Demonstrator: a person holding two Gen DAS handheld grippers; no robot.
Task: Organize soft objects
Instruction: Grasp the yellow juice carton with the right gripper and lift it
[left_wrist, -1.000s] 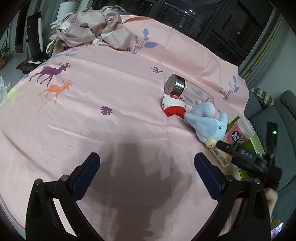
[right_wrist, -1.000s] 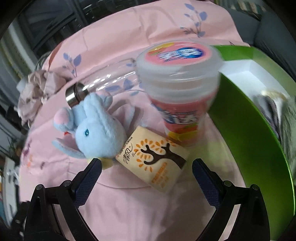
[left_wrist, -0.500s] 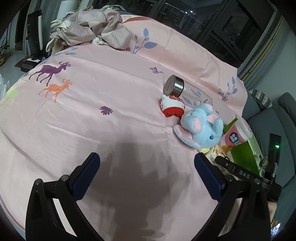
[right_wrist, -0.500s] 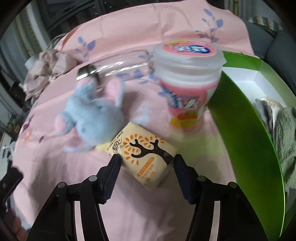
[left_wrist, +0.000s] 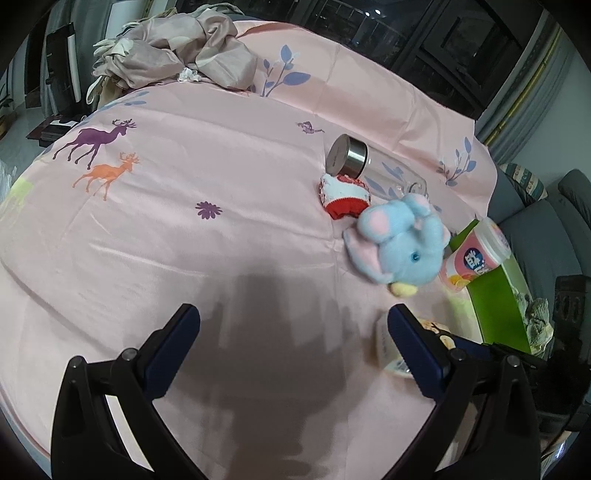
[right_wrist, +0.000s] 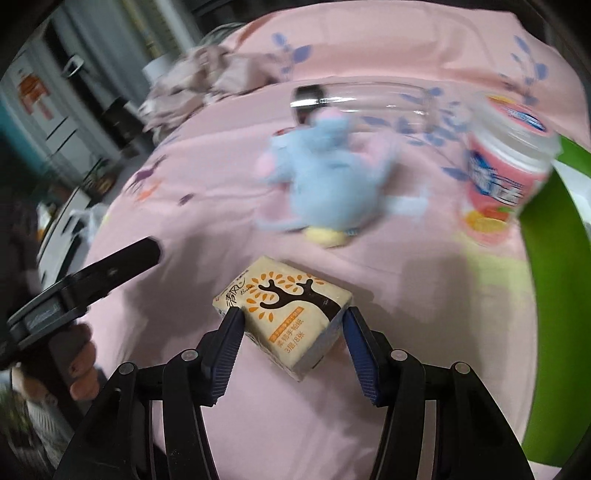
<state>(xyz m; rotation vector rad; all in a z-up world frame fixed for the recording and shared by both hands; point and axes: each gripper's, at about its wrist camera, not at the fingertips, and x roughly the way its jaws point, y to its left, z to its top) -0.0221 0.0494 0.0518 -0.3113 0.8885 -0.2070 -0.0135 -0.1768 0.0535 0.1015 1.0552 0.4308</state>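
A beige tissue pack (right_wrist: 284, 314) with a brown tree print sits between the pads of my right gripper (right_wrist: 291, 321), which is shut on its two sides low over the pink bedsheet (right_wrist: 406, 369). Part of that pack (left_wrist: 386, 343) shows in the left wrist view behind my left gripper's right finger. A blue and pink plush elephant (left_wrist: 402, 247) lies beyond it, blurred in the right wrist view (right_wrist: 328, 184). A red and white sock (left_wrist: 343, 195) lies next to the plush. My left gripper (left_wrist: 293, 317) hovers open over bare sheet with nothing between its fingers.
A green box (left_wrist: 495, 306) holding grey-green cloth stands at the right edge. A pink tub (left_wrist: 476, 254) stands against it. A glass bottle with a steel cap (left_wrist: 349, 157) lies behind the sock. Crumpled fabric (left_wrist: 177, 62) is piled at the far left. A sofa lies beyond.
My right gripper has shut on the tissue pack and rolled, drawing the pack away from the plush. The plush has tipped over into a new pose. My left gripper has stayed still.
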